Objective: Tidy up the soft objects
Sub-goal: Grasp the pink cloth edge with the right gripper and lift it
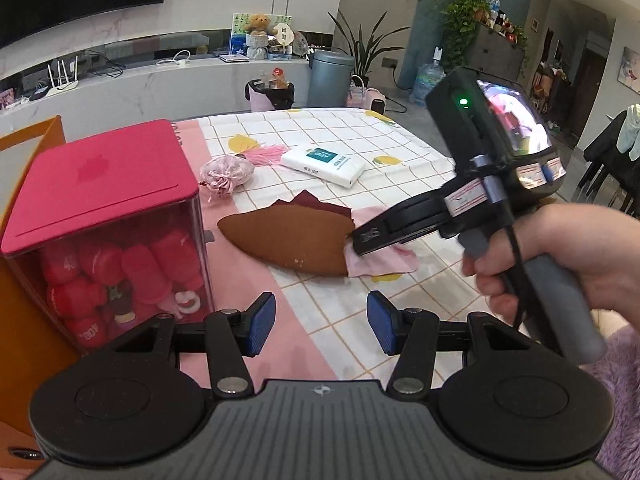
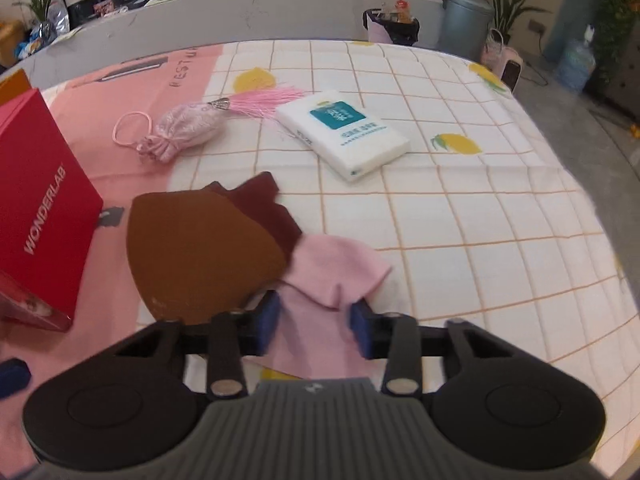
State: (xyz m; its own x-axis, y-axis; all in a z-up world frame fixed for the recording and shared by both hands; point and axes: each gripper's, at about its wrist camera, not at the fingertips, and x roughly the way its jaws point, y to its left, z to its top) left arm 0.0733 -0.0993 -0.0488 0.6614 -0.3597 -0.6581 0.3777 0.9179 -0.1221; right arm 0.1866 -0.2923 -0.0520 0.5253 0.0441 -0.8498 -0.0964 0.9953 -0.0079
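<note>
A pink cloth [image 2: 328, 280] lies on the table, overlapped by a brown felt piece [image 2: 200, 248] and a dark red felt piece [image 2: 264, 208]. My right gripper [image 2: 316, 320] is open, its blue pads either side of the pink cloth's near part, low over it. In the left wrist view the right gripper [image 1: 360, 240] sits at the brown felt's [image 1: 288, 240] right edge over the pink cloth [image 1: 384, 260]. My left gripper [image 1: 321, 322] is open and empty, above the table in front of the felt. A pink drawstring pouch [image 2: 188, 130] with tassel and a white tissue pack [image 2: 344, 132] lie further back.
A red-lidded clear box [image 1: 104, 216] of red plush items stands at the left; it shows as a red WONDERLAB box in the right wrist view [image 2: 44, 216]. An orange bag [image 1: 32, 136] is behind it. The tablecloth [image 2: 460, 220] is checked white and pink.
</note>
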